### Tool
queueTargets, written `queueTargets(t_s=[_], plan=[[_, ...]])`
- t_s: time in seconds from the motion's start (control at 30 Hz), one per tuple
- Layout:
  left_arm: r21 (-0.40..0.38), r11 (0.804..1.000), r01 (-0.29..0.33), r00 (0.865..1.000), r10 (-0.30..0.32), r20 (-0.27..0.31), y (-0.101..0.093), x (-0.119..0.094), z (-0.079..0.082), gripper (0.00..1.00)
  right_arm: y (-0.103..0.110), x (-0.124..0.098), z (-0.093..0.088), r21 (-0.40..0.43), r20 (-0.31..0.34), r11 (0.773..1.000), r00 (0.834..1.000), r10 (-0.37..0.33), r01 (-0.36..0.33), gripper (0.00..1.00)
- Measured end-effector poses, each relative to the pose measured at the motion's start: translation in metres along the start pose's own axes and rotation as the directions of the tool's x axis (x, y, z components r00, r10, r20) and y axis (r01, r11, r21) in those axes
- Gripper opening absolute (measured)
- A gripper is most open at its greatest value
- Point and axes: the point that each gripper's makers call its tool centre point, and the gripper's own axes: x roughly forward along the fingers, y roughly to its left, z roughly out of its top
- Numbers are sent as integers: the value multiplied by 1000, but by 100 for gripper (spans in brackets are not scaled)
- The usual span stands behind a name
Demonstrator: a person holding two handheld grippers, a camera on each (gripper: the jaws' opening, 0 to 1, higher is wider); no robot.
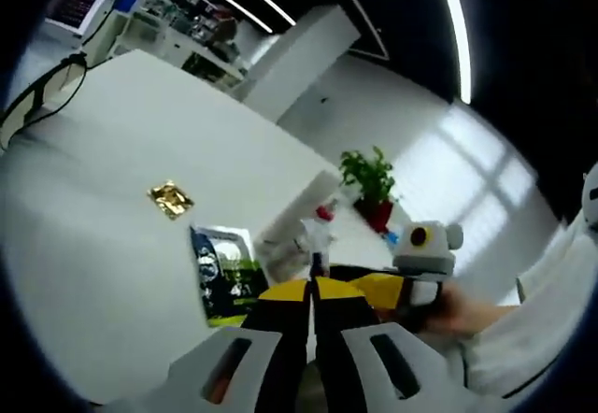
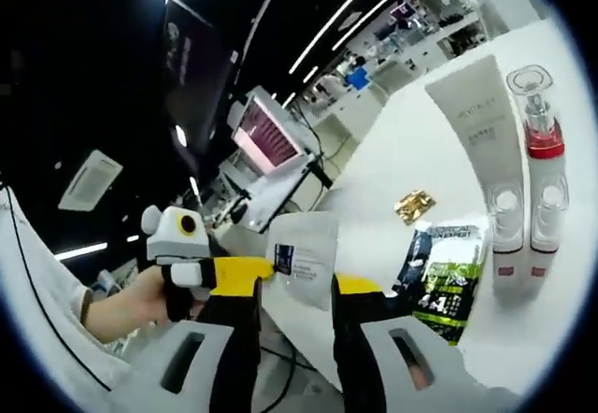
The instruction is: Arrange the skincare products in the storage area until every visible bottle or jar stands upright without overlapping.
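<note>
In the right gripper view a white pouch with a blue label sits upright between my right gripper's jaws, which close on its sides. A white tube and a clear bottle with a red band lie side by side on the white table. A green and black packet and a gold sachet lie near them. My left gripper is shut with nothing in it. Past it are the packet, sachet, tube and bottle.
A potted plant stands at the table's far side. A hand holds the right gripper close beside the left one. A hand holds the left gripper off the table's near edge. Shelves and a monitor stand behind.
</note>
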Motion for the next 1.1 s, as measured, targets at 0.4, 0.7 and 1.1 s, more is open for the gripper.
queueTargets(t_s=[0.4, 0.7, 1.1], plan=[[-51, 997, -61, 998, 59, -34, 35, -5, -8, 1, -9, 11, -17, -146, -92, 989, 995, -49, 35, 65], [-117, 988, -98, 991, 86, -101, 65, -2, -22, 1, -19, 9, -25, -186, -117, 981, 990, -82, 59, 74], [-161, 970, -182, 967, 147, -208, 110, 11, -29, 1, -26, 5, -37, -264, -164, 962, 979, -120, 73, 82]])
